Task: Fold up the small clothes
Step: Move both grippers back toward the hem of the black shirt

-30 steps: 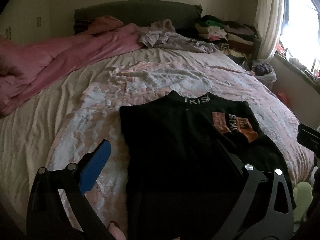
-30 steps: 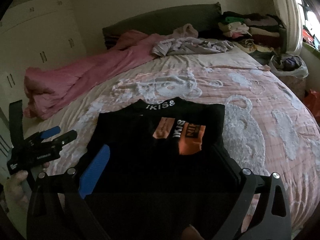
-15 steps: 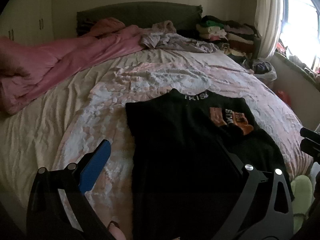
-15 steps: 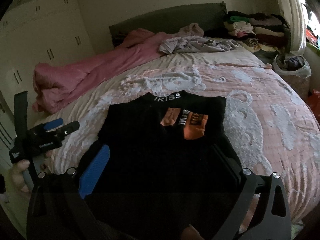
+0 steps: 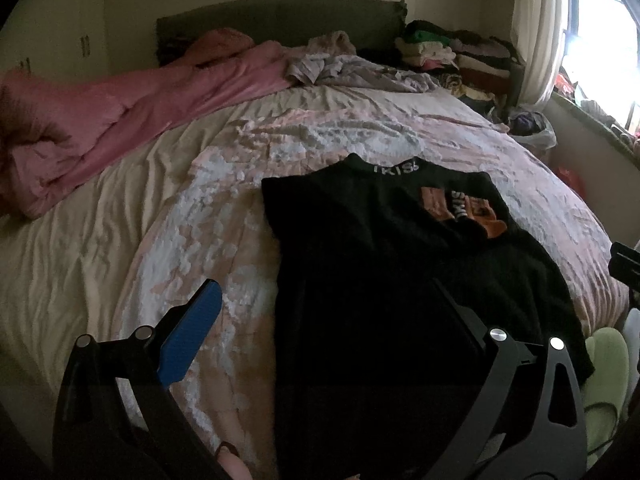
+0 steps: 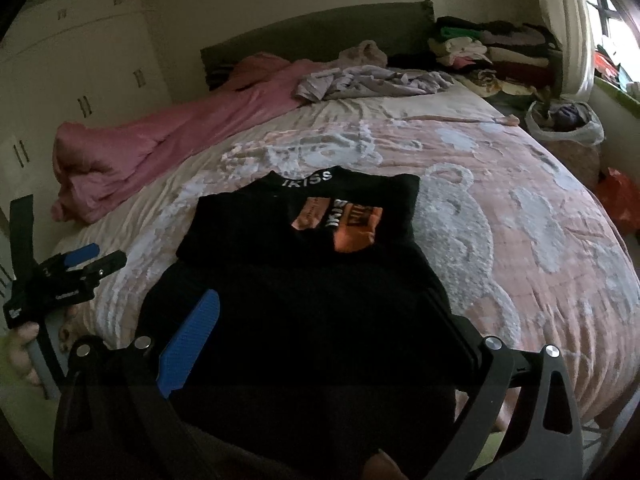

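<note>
**Black top flat on the bed, both grippers up and empty**

Both grippers hover above the near edge of the bed, pointing toward the headboard. The left gripper (image 5: 320, 320) has its jaws spread wide, nothing between them: its blue-padded finger (image 5: 192, 332) sits over the quilt left of the garment, the other finger over the dark fabric. From the right wrist view we also catch it at the left edge (image 6: 86, 262), with a hand (image 6: 24, 350) wrapped around its handle. The right gripper (image 6: 320, 328) is spread wide as well and holds nothing, and both its fingers sit above the lower part of the top.

The black top (image 5: 380, 280) lies spread out on the pink patterned quilt (image 5: 224, 220), collar at the far end with white lettering, hem at the near edge of the bed. An orange print patch (image 6: 352, 224) shows on the chest, right of centre. The fabric is below and ahead of both grippers, and neither one touches it as far as we can tell.

Far left, a pink blanket (image 5: 132, 108) is bunched along the bed. A lilac garment (image 6: 360, 80) is crumpled by the headboard. Folded clothes (image 6: 480, 48) are stacked far right, and a white plastic bag (image 6: 568, 124) beside the bed holds something dark we can't make out. Green slippers (image 5: 604, 380) sit on the floor near right.
</note>
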Action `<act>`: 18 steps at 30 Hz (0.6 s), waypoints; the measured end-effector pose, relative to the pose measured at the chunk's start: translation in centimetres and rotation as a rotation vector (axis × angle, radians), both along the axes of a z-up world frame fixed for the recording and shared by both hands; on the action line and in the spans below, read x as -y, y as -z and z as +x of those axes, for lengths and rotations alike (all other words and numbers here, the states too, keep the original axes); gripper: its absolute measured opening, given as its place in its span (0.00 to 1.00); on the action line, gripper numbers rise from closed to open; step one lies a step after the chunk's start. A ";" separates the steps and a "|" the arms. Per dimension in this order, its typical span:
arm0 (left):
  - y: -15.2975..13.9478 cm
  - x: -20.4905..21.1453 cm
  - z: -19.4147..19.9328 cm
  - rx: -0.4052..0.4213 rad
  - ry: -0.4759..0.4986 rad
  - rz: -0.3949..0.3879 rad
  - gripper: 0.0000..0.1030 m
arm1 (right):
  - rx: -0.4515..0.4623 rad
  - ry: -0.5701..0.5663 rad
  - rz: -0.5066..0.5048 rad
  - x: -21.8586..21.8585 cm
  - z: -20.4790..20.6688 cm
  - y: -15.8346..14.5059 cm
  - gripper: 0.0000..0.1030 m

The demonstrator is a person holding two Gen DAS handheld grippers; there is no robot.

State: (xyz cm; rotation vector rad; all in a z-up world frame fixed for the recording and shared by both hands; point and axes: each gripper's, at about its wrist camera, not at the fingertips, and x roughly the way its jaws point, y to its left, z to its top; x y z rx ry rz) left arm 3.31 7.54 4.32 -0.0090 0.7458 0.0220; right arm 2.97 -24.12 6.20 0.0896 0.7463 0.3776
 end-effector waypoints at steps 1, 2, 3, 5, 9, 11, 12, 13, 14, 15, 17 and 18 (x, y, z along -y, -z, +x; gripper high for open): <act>0.0 -0.1 -0.2 -0.001 -0.002 0.002 0.91 | 0.000 0.001 -0.002 0.1 -0.1 0.0 0.95; 0.0 -0.1 -0.3 -0.001 -0.006 0.002 0.91 | 0.000 0.001 -0.004 0.2 -0.2 0.1 0.96; 0.0 -0.2 -0.3 -0.002 -0.008 0.002 0.91 | 0.000 0.001 -0.006 0.3 -0.3 0.1 0.95; -0.1 -0.4 -0.5 -0.002 -0.012 0.005 0.91 | -0.002 0.005 -0.008 0.7 -0.7 0.2 0.95; 0.0 -0.7 -0.9 -0.009 -0.023 0.005 0.91 | -0.012 0.017 -0.011 1.3 -1.1 0.6 0.95; 0.1 -0.8 -1.2 -0.013 -0.028 0.007 0.91 | -0.016 0.023 -0.016 1.6 -1.2 0.9 0.95; 0.2 -0.9 -1.3 -0.015 -0.031 0.008 0.91 | -0.017 0.027 -0.018 1.7 -1.3 0.9 0.95; 0.3 -1.0 -1.4 -0.017 -0.032 0.008 0.91 | -0.018 0.029 -0.018 1.9 -1.4 1.0 0.95; 0.3 -1.0 -1.5 -0.020 -0.034 0.010 0.91 | -0.020 0.031 -0.018 2.0 -1.5 1.1 0.95; 0.4 -1.1 -1.6 -0.023 -0.037 0.011 0.91 | -0.022 0.033 -0.017 2.2 -1.5 1.1 0.95; 0.6 -1.3 -1.7 -0.029 -0.042 0.012 0.91 | -0.026 0.038 -0.017 2.5 -1.7 1.3 0.95; 0.7 -1.3 -1.8 -0.031 -0.045 0.013 0.91 | -0.030 0.042 -0.017 2.6 -1.7 1.5 0.95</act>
